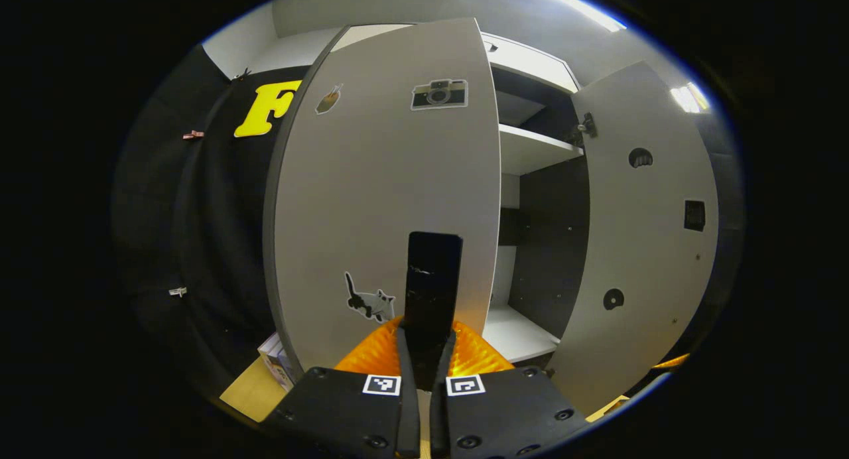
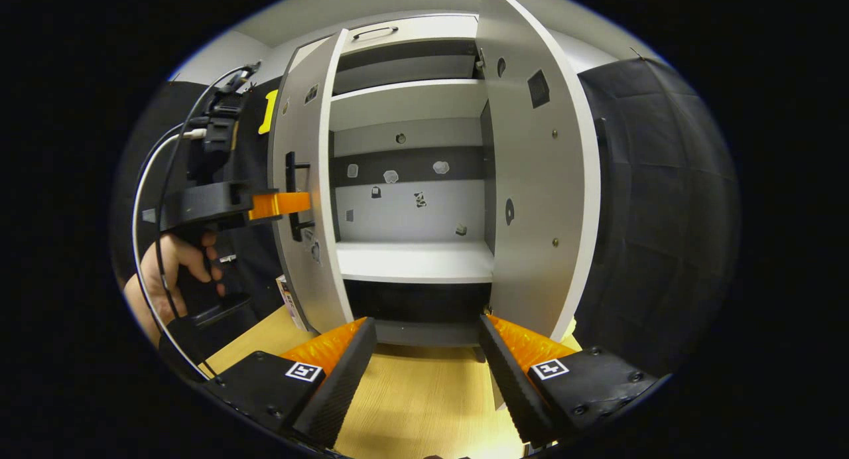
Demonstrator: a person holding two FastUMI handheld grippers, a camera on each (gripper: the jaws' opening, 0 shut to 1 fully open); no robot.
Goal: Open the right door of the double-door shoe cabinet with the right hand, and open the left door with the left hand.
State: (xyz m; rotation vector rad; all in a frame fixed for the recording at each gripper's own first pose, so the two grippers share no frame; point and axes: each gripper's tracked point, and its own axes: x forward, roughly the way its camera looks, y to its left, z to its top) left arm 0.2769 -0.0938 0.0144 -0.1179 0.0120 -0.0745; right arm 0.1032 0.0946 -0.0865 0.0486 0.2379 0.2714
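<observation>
The left gripper (image 1: 425, 353) is clenched on the upright black bar handle (image 1: 432, 283) of the pale grey left door (image 1: 371, 200), half swung open, while the right gripper (image 2: 424, 373) hangs released before the wide-open pale grey right door (image 2: 530, 200).

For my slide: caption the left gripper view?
Left hand-held gripper shut on the left door's handle, both cabinet doors open.

The left claw (image 1: 425, 353) is clamped with both fingers on the black upright bar handle (image 1: 432, 280) of the pale grey left cabinet door (image 1: 391, 194), which bears camera, cat and drink stickers. At three o'clock the grey right door (image 1: 647, 247) stands swung open, with white shelves (image 1: 534, 150) between the doors and light wooden desk (image 1: 249, 393) at seven o'clock.
</observation>
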